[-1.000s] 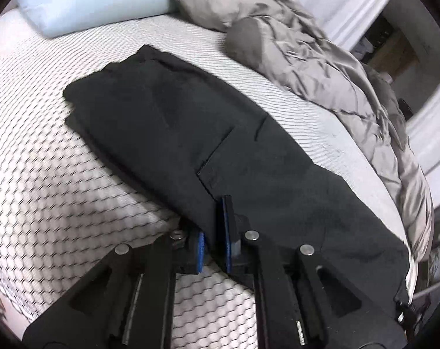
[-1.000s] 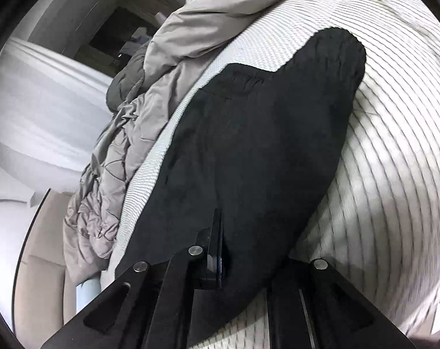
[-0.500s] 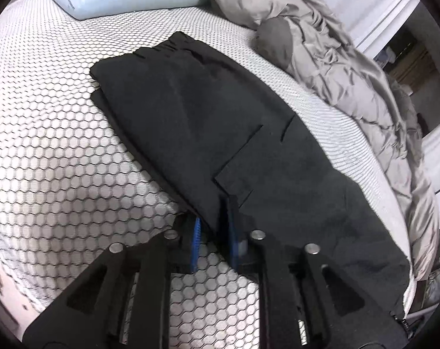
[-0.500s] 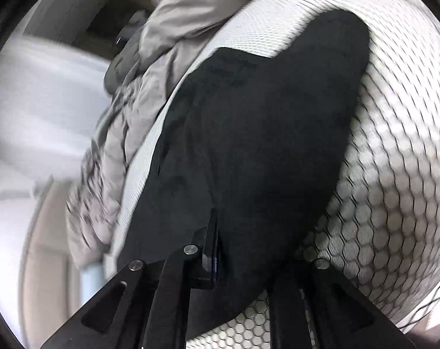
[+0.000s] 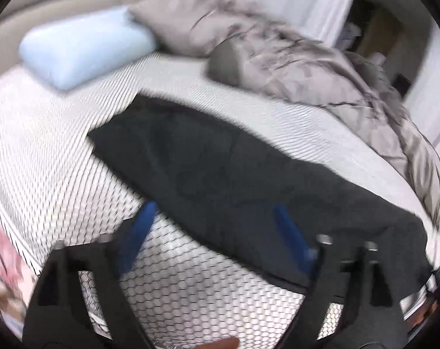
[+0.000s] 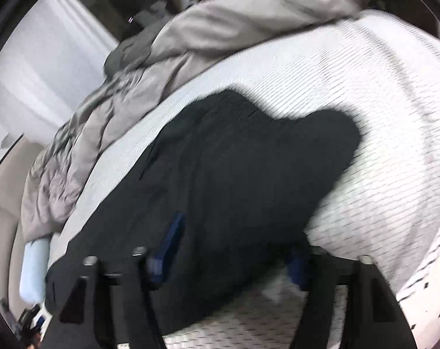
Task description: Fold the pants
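Note:
Black pants (image 5: 234,168) lie flat and lengthwise-folded on the white honeycomb-patterned bed cover (image 5: 60,151). My left gripper (image 5: 217,226) is open wide, its blue-padded fingers spread above the near edge of the pants, holding nothing. In the right wrist view the pants (image 6: 234,174) stretch away from the camera. My right gripper (image 6: 237,244) is also open, its blue pads apart over the near end of the pants, and empty. Both views are motion-blurred.
A crumpled grey duvet (image 5: 321,67) is heaped along the far side of the bed; it also shows in the right wrist view (image 6: 190,43). A light blue pillow (image 5: 83,49) lies at the head. The mattress edge (image 5: 423,293) runs close at the right.
Both grippers have opened and let go of the pants edge they were pinching. Both have pulled back and up, so more of the bed shows.

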Tool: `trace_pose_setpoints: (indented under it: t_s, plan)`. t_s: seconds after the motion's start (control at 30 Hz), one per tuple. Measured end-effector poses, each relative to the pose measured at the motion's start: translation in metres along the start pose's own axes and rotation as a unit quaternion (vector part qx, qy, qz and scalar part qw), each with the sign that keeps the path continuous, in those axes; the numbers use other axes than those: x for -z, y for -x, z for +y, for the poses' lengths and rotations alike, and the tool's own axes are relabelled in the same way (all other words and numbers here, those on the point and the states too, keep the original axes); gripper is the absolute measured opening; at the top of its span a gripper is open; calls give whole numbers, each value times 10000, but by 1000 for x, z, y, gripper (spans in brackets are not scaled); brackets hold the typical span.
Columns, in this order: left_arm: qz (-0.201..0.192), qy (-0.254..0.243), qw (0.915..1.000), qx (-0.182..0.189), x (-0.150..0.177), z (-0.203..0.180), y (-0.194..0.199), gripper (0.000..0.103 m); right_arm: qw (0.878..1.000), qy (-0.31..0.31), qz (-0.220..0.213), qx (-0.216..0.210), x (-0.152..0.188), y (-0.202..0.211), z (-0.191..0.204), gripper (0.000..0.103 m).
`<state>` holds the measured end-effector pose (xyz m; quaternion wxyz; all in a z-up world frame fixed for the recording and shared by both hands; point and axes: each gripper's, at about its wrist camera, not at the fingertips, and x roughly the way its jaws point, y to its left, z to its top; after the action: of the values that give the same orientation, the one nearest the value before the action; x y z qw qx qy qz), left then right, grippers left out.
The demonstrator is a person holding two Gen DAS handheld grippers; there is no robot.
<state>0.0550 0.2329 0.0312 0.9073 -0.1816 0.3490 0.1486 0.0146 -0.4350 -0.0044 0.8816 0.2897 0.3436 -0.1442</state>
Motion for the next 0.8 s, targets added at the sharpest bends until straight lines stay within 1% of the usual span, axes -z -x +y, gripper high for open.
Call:
trace_pose_setpoints:
  t_s: [0.03, 0.07, 0.1, 0.13, 0.17, 0.2, 0.27, 0.3, 0.33, 0.4, 0.43, 0.5, 0.53, 0.57, 0.6, 0.63, 0.7, 0.73, 0.8]
  plan:
    - [-135, -143, 9997, 108, 3, -10, 8, 98, 9998, 65, -134, 122, -4, 8, -5, 73]
    - [-211, -242, 9993, 192, 4, -19, 12, 102, 9995, 125, -254, 116, -7, 16, -7, 73]
    - [-299, -371, 9982, 373, 7, -32, 16, 102, 9991, 218, -370, 37, -10, 25, -8, 76]
    - [-273, -477, 9972, 500, 8, -44, 15, 102, 9985, 346, -432, -31, -11, 32, -6, 80]
    - [-192, -604, 9959, 646, 10, -57, 12, 102, 9972, 539, -502, -134, -11, 39, -3, 89]
    - [-128, -682, 9948, 746, 14, -68, 9, 102, 9946, 757, -647, -288, -10, 46, 3, 93]
    - [7, -909, 9905, 1029, 21, -97, 2, 102, 9910, 990, -775, -465, -6, 48, 18, 96]
    - [107, -1056, 9868, 1221, 25, -117, -4, 102, 9889, 1155, -726, -583, -2, 45, 29, 96]
    - [162, -1142, 9846, 1315, 30, -131, -7, 102, 9864, 1399, -567, -646, 2, 37, 42, 96]
    - [295, -1343, 9791, 1500, 41, -163, -16, 102, 9787, 1949, -360, -537, 15, 25, 69, 96]
    - [371, -1502, 9754, 1572, 49, -181, -21, 102, 9720, 2281, -329, -466, 23, 20, 84, 96]
    - [483, -1950, 9637, 1760, 70, -213, -31, 102, 9575, 2838, -251, -458, 39, 13, 109, 96]
    - [560, -2234, 9569, 1771, 83, -227, -35, 102, 9496, 3096, -133, -475, 48, 7, 120, 96]
    - [650, -2421, 9520, 1756, 97, -236, -39, 102, 9438, 3269, -20, -487, 56, 0, 127, 96]
    - [788, -2583, 9470, 1740, 108, -241, -42, 102, 9384, 3425, 156, -434, 65, -10, 135, 96]
    - [925, -2700, 9430, 1711, 118, -244, -45, 102, 9369, 3464, 274, -391, 71, -20, 140, 96]
    - [1099, -2844, 9379, 1655, 135, -244, -53, 102, 9349, 3464, 713, -282, 86, -41, 150, 96]
    - [1110, -2855, 9382, 1612, 136, -241, -61, 102, 9340, 3469, 844, -151, 94, -49, 156, 96]
    - [983, -2881, 9383, 1644, 143, -235, -65, 102, 9280, 3633, 799, 226, 107, -59, 168, 96]
